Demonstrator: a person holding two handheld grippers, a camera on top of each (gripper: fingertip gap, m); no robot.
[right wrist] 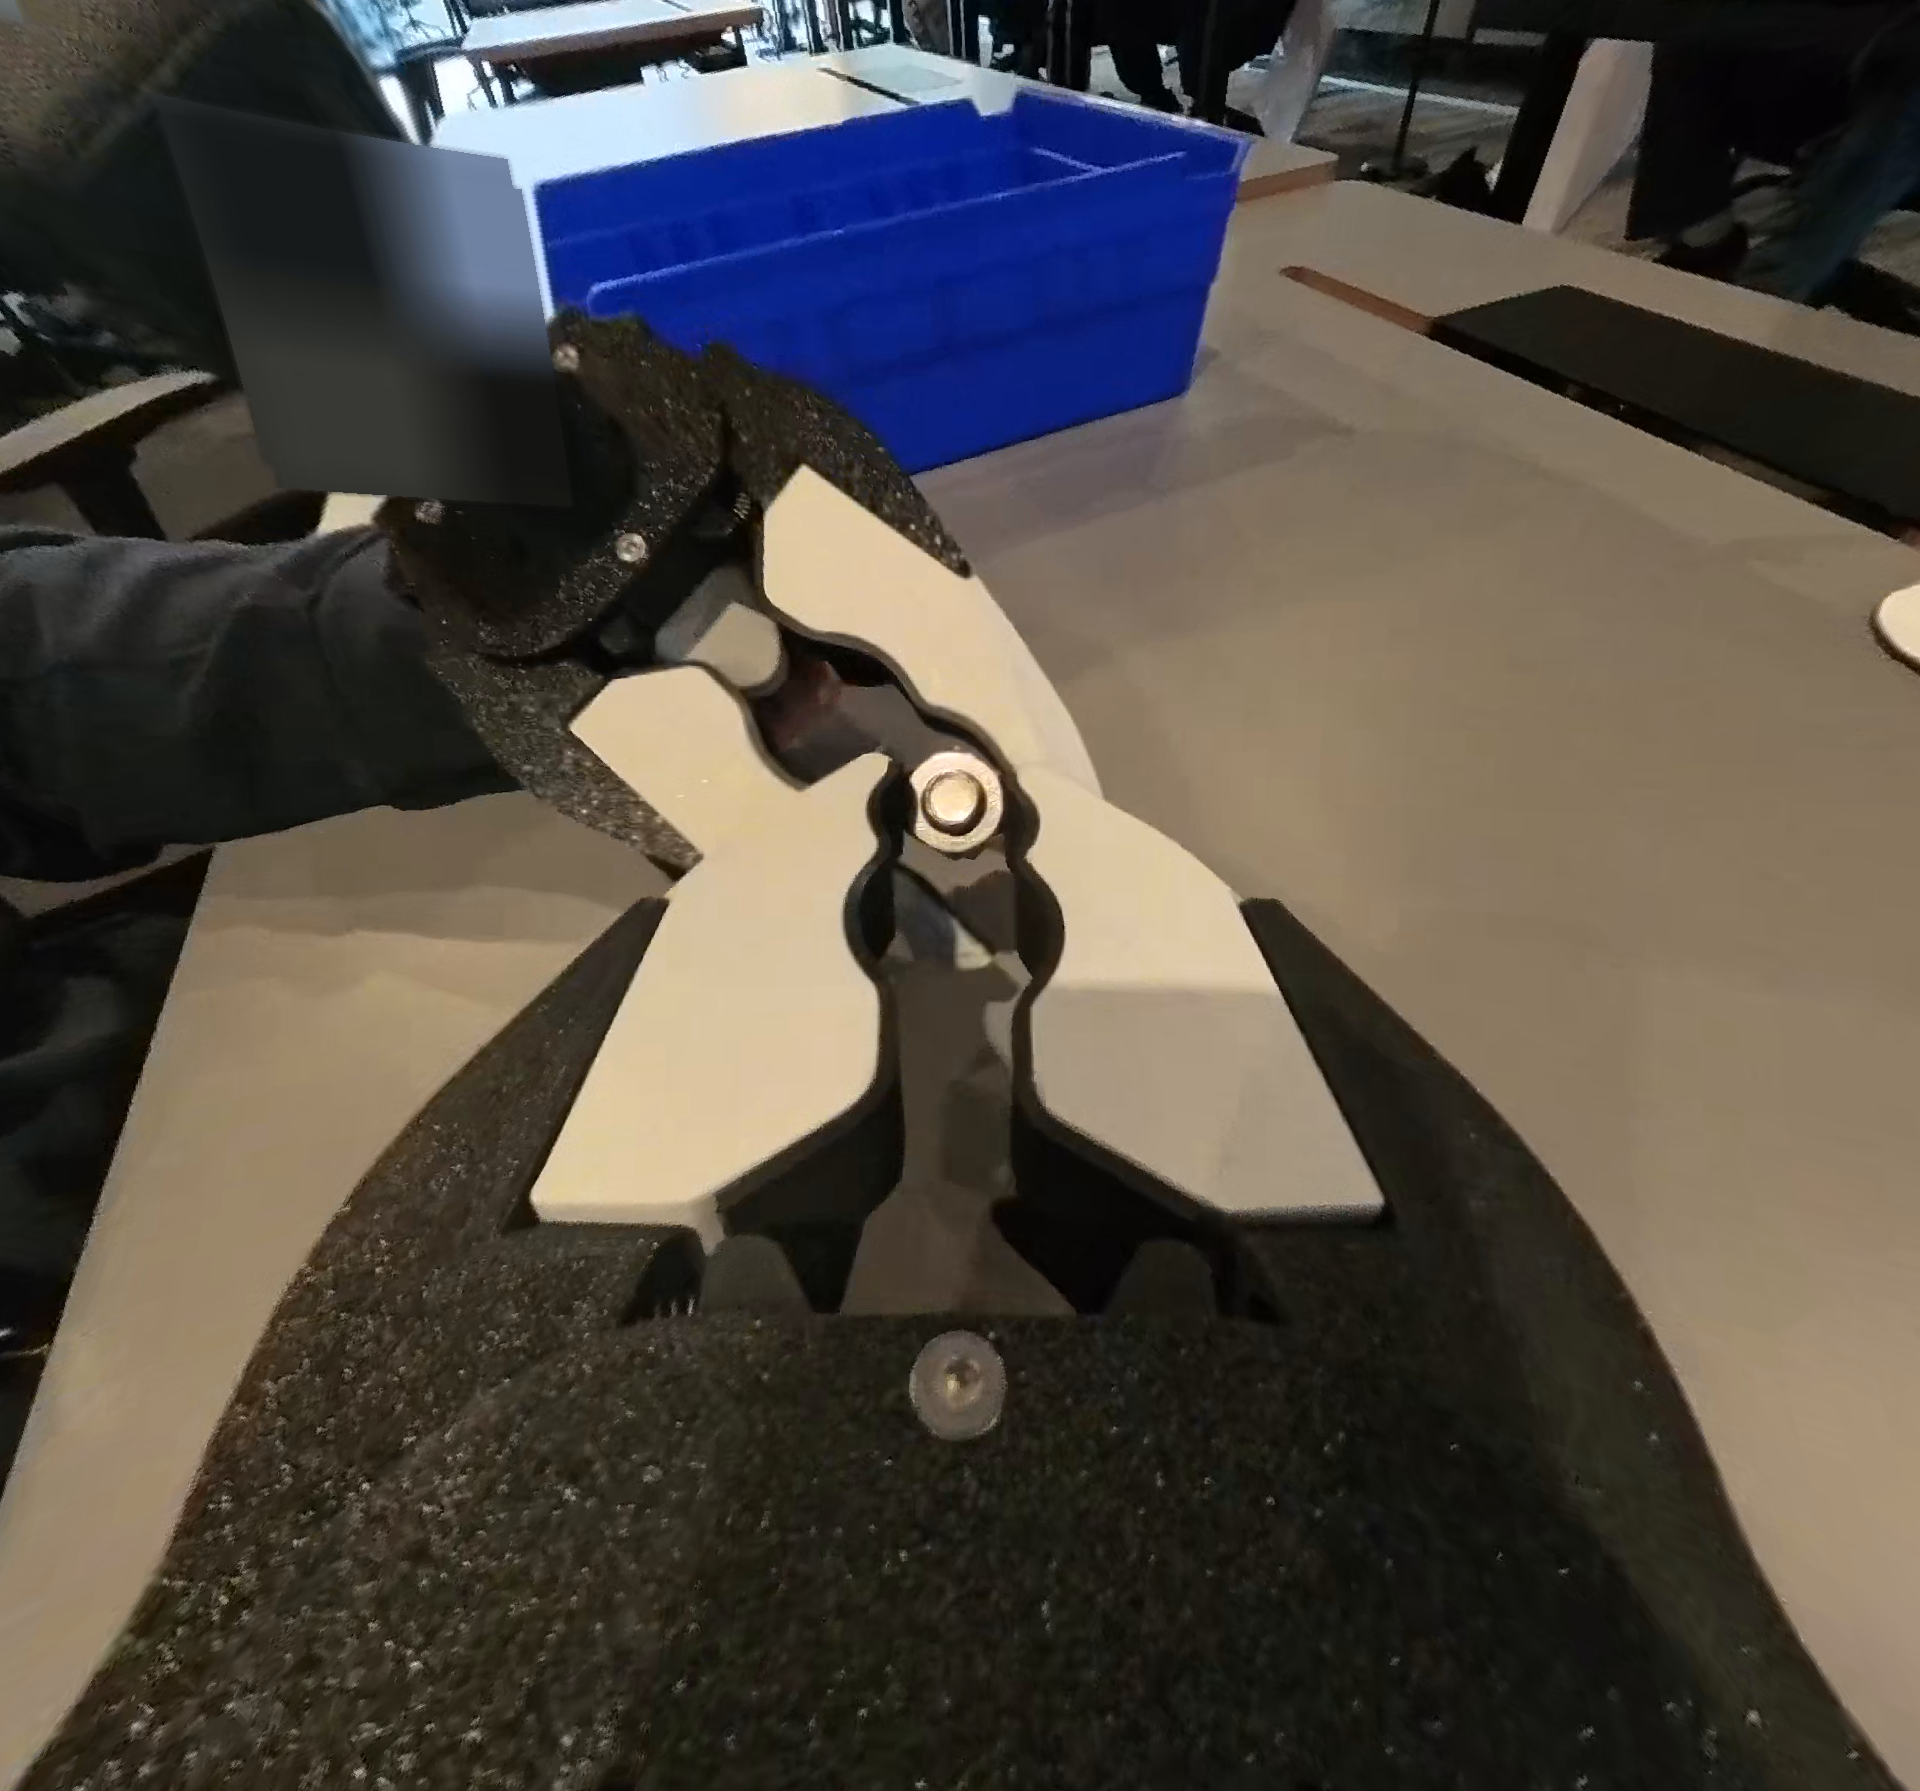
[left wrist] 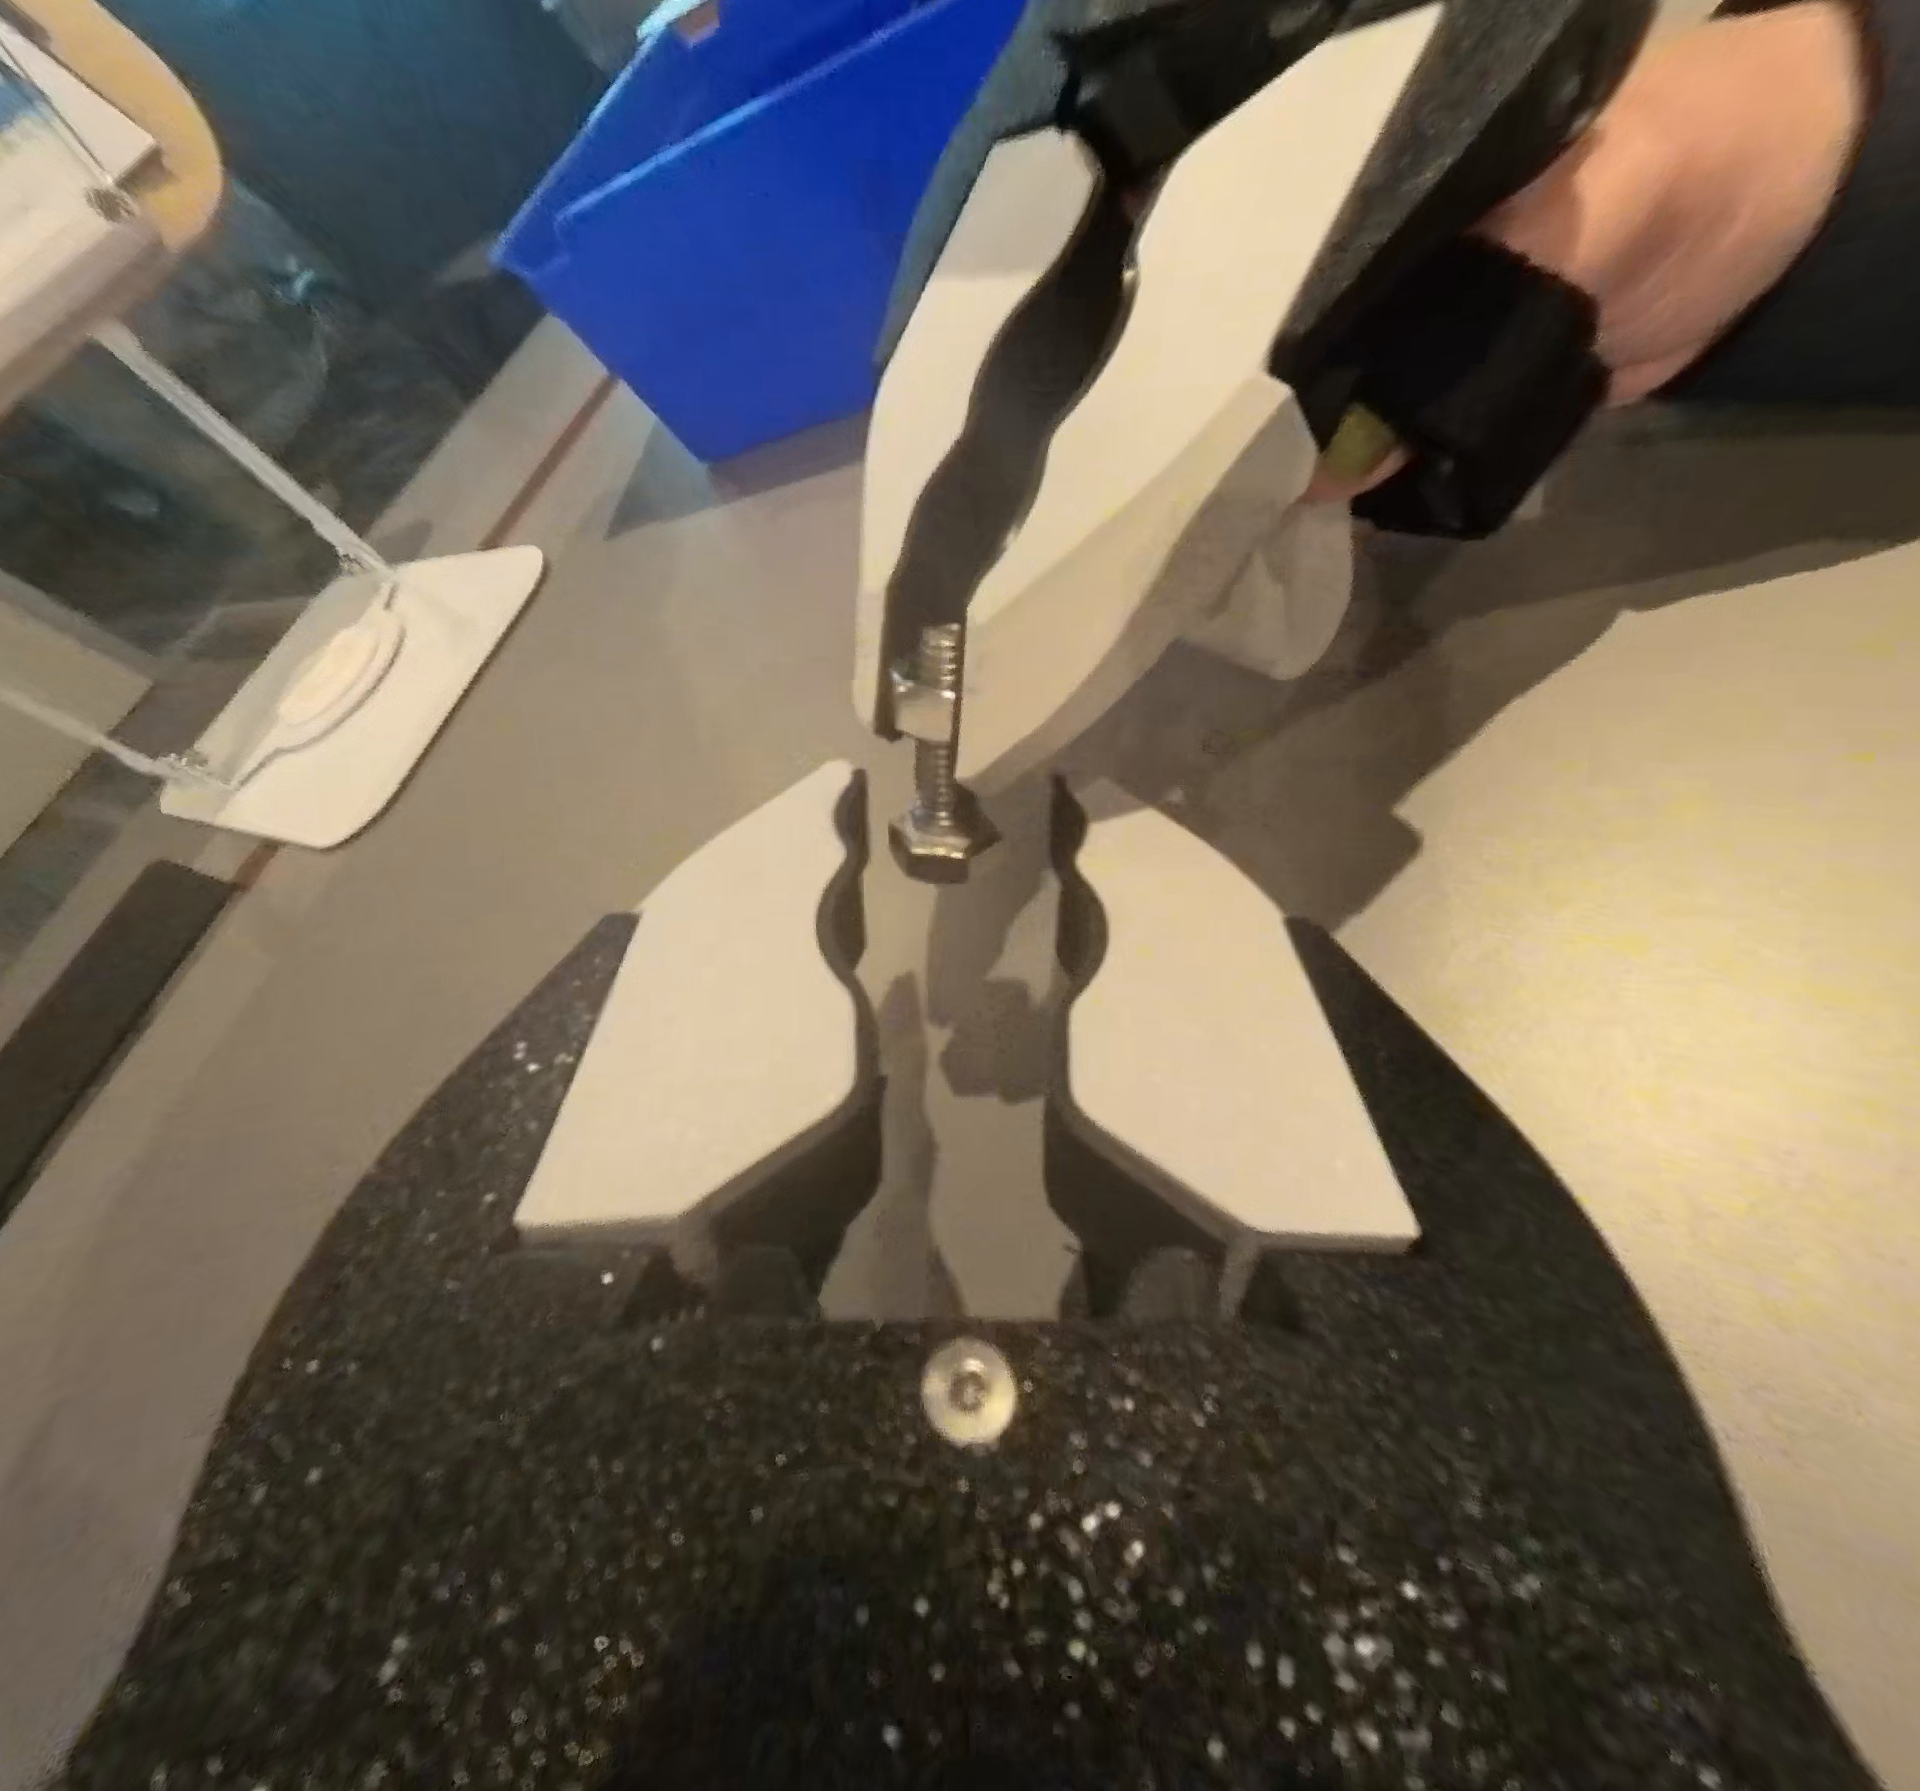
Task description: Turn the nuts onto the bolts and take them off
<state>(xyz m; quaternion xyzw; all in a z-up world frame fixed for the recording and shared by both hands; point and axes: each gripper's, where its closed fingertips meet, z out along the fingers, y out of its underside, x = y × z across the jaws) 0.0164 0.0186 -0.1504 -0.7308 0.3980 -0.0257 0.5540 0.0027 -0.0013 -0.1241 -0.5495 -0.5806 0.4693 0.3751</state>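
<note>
The right tool [left wrist: 920,713] clamps the square steel nut [left wrist: 923,711] on the threaded steel bolt [left wrist: 935,785]. Below the nut, the left tool [left wrist: 951,816] stands parted around the bolt's hexagonal head [left wrist: 940,848], above the grey bench [left wrist: 1558,1014].

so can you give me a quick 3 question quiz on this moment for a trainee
1. True or false: the left gripper is clamped shut on the head of the bolt.
2. What does the right gripper pinch? A) the square nut on the thread B) the bolt's head C) nothing
3. What colour is the bin on the table behind the grippers?

Key: 1 false, its jaws stand apart on either side of the head; 2 A; 3 blue.
</note>
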